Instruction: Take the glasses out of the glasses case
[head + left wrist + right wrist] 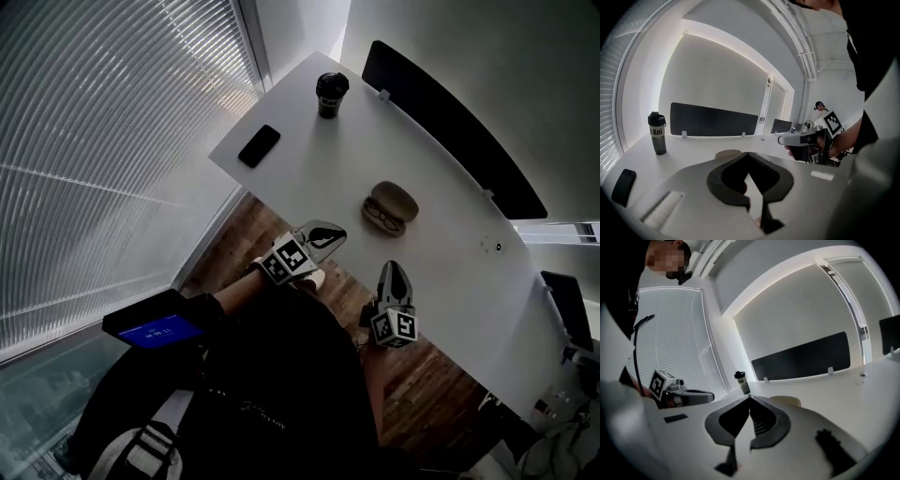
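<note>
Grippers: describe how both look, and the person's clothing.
Left gripper and right gripper are alike: light grey bodies, black jaw pads tapering to a point, each carrying a cube with black-and-white square markers. The person wears black clothing.

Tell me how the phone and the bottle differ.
The phone lies flat; the bottle stands upright. The phone is a thin slab, the bottle a capped cylinder. The phone sits at the table edge nearest the blinds; the bottle stands nearer the black panel. Both are dark, rest on the white table, and lie apart from the case.
</note>
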Demonstrator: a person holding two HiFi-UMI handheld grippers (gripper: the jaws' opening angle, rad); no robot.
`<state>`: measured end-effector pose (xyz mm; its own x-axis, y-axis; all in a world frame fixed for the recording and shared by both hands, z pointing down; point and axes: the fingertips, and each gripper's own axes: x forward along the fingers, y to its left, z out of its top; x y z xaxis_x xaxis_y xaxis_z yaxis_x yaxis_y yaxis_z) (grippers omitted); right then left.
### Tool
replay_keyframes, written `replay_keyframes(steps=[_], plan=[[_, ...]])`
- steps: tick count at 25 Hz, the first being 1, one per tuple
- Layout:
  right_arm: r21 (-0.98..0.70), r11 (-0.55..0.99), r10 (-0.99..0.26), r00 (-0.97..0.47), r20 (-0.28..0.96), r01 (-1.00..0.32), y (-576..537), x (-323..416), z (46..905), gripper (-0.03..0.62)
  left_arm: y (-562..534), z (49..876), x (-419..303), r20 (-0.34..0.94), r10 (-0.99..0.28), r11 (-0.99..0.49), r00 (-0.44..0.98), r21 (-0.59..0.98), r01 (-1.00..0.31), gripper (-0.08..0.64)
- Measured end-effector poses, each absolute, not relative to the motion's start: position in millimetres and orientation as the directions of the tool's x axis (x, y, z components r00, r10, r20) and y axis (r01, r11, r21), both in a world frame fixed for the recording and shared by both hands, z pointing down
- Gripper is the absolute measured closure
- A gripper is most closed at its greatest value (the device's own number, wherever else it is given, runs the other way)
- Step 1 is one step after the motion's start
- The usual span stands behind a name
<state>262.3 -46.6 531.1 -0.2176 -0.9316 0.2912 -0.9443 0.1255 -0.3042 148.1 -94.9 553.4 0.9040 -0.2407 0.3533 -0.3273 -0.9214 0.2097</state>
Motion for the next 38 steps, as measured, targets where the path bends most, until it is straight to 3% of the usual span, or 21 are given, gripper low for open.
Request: replay_keyframes(steps=[13,20,26,34,38], plan=[[-0.181,0.166,-0.874,-0.23,0.429,-0.969,-93.6,326.1,561.8,0.585,-140.1,589.7,195.8,0.424,-0.217,-0.909,0.879,0.241,-0.341,0.554],[-0.101,0.218,-0.803,-0.237,0.546,-0.971,-142.7,325.5,557.4,0.584,-171.8,635.5,221.6,0.468,-0.105,-0.912,0.877,0.307,-0.273,0.554],[0.083,0.422,-0.733,-0.286,0.618,-0.903,-180.7,310.3,586.4,0.584,-176.8,681.1,230.0,0.523,0.004,-0.919,0.852,0.339,-0.203,0.541],[0.161,0.679,-0.574,-0.382,0.724,-0.716,-211.0,279.2,657.9,0.584,-191.2,739.6,233.8,0.606,0.065,-0.936,0.793,0.312,-0.161,0.534],[0.135,0.731,-0.49,-0.377,0.786,-0.668,-199.2,276.0,679.2,0.584,-172.4,745.2,238.0,0.634,0.117,-0.942,0.765,0.315,-0.118,0.534]])
